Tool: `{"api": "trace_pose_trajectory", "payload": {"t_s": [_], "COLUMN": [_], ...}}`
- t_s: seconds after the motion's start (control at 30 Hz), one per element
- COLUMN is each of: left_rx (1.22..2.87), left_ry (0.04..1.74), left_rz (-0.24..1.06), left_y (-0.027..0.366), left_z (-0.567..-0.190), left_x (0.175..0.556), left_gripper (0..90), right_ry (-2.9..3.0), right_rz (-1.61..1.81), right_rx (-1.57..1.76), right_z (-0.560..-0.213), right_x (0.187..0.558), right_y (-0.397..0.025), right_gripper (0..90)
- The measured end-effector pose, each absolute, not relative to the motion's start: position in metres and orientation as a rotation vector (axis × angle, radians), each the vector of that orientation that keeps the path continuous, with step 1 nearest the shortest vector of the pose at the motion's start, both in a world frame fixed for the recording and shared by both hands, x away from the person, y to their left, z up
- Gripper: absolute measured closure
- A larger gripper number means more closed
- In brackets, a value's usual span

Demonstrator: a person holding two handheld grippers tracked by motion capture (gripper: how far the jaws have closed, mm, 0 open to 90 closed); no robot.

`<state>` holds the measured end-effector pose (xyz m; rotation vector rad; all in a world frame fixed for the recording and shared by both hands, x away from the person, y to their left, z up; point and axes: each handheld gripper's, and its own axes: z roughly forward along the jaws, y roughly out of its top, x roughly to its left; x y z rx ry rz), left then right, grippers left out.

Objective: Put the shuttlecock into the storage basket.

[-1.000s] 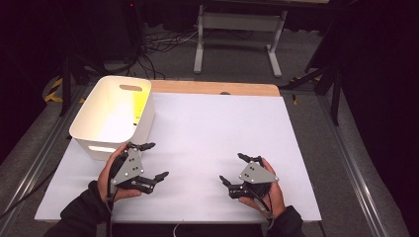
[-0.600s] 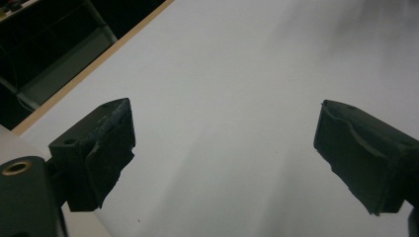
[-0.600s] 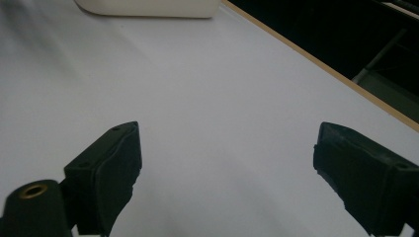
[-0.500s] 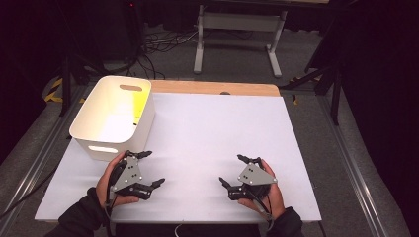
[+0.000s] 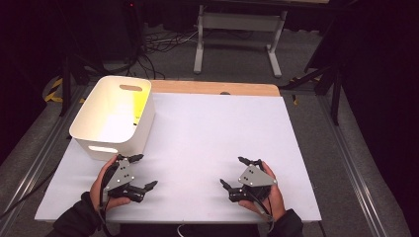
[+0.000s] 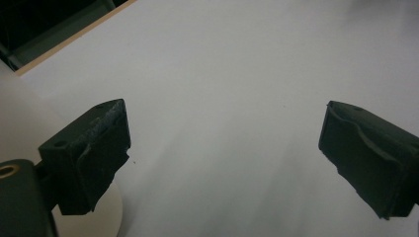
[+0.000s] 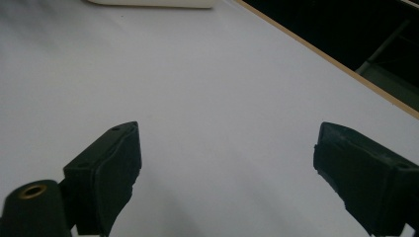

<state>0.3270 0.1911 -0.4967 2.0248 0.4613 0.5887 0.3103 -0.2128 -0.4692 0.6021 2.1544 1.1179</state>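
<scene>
White table (image 5: 207, 143): one bin (image 5: 112, 116); two gaping grippers, left gripper (image 5: 141, 172), right gripper (image 5: 235, 172).

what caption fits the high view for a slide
Two hand-held grippers, left and right, open over a white table beside a white bin.

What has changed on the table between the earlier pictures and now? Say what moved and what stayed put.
The left gripper has drawn back from the white bin toward the person's edge of the table, away from the bin's near wall. Its jaws are wide open with nothing between them, as before. The right gripper has stayed open and empty in about the same spot, and the bin has not shifted.
</scene>
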Motion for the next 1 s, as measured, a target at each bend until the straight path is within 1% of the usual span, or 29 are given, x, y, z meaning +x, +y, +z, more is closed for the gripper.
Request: {"api": "trace_pose_trajectory", "payload": {"t_s": [0.23,0.8,1.0], "left_rx": [2.025,2.011,1.977], "left_ry": [0.477,0.483,0.488], "left_rz": [0.584,0.627,0.605], "left_y": [0.201,0.206,0.211], "left_z": [-0.499,-0.497,-0.496], "left_x": [0.323,0.319,0.318], "left_gripper": [5.0,5.0,5.2], "right_ry": [2.162,2.164,2.163], "right_rz": [1.110,1.112,1.111], "right_rx": [0.608,0.593,0.589], "right_z": [-0.472,-0.473,-0.471], "right_x": [0.310,0.309,0.308], "right_y": [-0.214,-0.214,-0.211], "right_gripper": [12.0,12.0,12.0]}}
